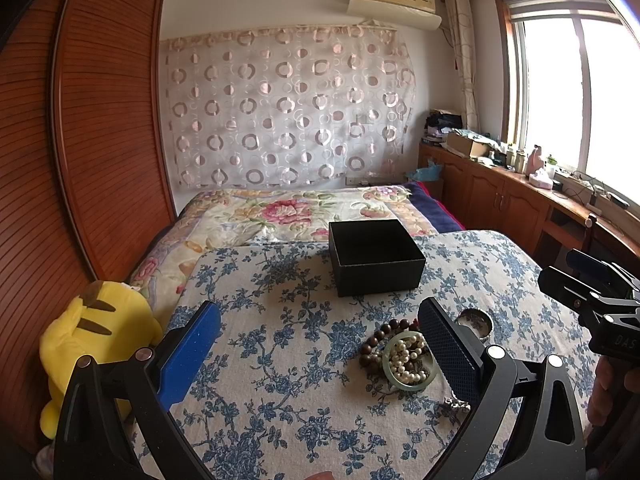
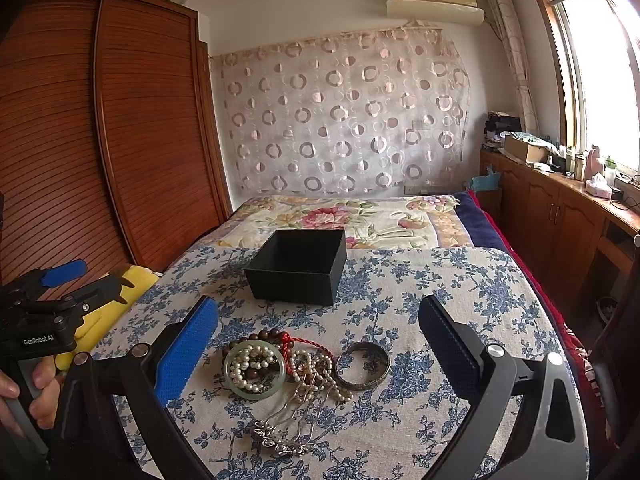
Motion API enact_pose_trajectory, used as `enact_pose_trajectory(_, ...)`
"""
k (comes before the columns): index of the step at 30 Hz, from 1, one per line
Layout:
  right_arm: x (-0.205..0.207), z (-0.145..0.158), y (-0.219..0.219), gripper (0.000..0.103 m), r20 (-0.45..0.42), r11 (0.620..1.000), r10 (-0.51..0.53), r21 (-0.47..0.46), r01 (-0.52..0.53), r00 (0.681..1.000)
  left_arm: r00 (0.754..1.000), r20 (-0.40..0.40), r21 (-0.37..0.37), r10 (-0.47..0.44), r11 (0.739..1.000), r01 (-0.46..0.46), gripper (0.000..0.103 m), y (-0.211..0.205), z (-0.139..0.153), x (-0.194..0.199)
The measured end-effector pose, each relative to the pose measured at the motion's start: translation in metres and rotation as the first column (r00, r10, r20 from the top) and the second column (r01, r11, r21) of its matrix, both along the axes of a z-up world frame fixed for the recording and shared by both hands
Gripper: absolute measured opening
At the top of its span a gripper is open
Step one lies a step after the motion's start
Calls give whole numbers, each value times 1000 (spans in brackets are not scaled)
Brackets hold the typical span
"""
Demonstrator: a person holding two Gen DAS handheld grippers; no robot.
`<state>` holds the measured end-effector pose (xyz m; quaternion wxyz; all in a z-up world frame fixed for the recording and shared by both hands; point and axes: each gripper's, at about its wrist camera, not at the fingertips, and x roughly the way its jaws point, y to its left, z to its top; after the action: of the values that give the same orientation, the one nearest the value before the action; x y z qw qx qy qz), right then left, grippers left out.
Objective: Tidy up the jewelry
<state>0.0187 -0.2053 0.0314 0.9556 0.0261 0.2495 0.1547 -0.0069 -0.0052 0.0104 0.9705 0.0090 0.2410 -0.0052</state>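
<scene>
From my left gripper (image 1: 320,352), its right finger hides part of the jewelry heap, cutting off the dark metal bangle (image 1: 476,322). My right gripper (image 2: 318,344) hovers over the pale green jade bangle (image 2: 255,371), pearl strands (image 2: 316,368) and silver hairpin (image 2: 288,428). Both spread wide, holding nothing, near the open black square box (image 2: 298,266) on the blue-flowered cloth (image 2: 440,300).

Black gripper (image 2: 318,344) frames — blue textured pads (image 2: 186,350).
</scene>
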Motion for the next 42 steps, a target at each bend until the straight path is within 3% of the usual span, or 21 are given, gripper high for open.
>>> enact_pose_trajectory(27, -3, 10, 10, 101, 0, 1000, 7, -2, -7, 1000, 1000, -8, -4, -2, 1000, 2, 96, 3, -3, 1)
enact_pose_trajectory(36, 7, -12, 0, 101, -22, 1000, 13, -24, -13, 1000, 998, -61, -15, -23, 1000, 22, 96, 8, -27, 18)
enact_pose_trajectory(38, 14, -23, -7, 98, -39, 999, 18, -29, -19, 999, 996, -84, -21, -32, 999, 31, 96, 9, -36, 24)
enact_pose_trajectory(42, 26, -39, -14, 85, -85, 998, 35, -44, -39, 996, 990, -129, -35, -60, 998, 56, 96, 7, -52, 33)
